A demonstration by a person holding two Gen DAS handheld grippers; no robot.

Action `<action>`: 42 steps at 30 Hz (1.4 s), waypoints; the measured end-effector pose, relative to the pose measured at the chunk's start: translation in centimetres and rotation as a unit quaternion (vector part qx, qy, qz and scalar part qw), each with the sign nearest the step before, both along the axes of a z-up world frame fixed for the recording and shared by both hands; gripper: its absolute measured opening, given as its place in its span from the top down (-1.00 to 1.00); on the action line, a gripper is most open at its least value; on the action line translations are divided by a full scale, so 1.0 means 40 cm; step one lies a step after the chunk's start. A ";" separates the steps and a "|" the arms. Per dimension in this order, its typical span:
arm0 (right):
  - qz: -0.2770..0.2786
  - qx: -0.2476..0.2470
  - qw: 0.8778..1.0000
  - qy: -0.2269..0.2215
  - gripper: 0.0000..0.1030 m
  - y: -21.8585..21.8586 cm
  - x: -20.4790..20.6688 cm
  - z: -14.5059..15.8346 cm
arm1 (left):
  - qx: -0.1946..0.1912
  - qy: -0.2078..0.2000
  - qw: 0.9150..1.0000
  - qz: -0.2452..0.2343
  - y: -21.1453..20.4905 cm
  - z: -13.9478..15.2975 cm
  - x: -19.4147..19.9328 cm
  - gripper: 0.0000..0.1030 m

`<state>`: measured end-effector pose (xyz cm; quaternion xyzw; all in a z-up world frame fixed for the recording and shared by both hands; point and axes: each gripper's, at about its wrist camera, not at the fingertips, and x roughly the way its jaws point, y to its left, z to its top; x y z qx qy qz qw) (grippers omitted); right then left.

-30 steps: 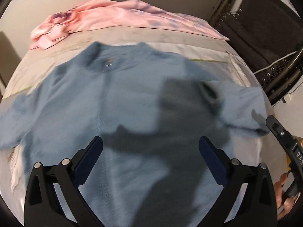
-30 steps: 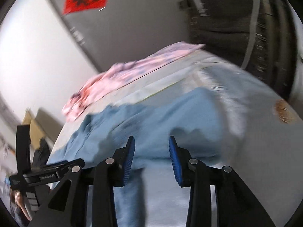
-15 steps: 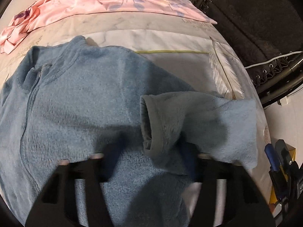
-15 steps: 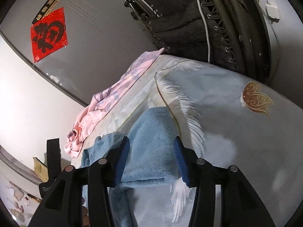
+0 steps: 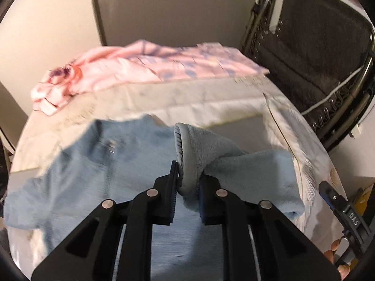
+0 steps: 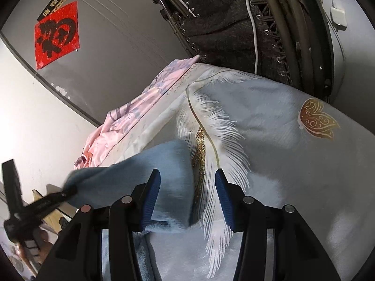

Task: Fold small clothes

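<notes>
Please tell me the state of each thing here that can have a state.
Left gripper: shut on the sleeve cuff.
Right gripper: open, empty.
Blue fleece top: spread on the bed, one sleeve lifted.
Pink cloth: unfolded, crumpled.

A bed fills the middle of both views, covered by a pale sheet printed with a large white feather and a gold butterfly at the right of the right wrist view. A pink patterned cloth lies crumpled along the bed's far edge, in the upper middle of the left wrist view. A blue fleece top lies spread on the sheet across the lower left and centre of that view, one sleeve lifted off it toward the centre right.
</notes>
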<state>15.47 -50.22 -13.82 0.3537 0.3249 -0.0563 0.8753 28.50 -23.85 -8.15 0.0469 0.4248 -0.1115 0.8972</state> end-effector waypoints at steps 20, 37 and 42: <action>0.210 -0.147 0.967 0.003 0.06 0.355 0.056 0.033 | -0.016 -0.010 0.993 0.114 0.419 0.020 -0.048 0.73; 0.217 -0.256 0.939 0.080 0.71 0.447 0.110 -0.043 | -0.046 0.042 0.982 0.178 0.646 -0.142 -0.059 0.70; 0.235 -0.272 0.929 0.094 0.70 0.438 0.100 -0.047 | -0.053 0.089 0.977 0.187 0.675 -0.249 -0.063 0.68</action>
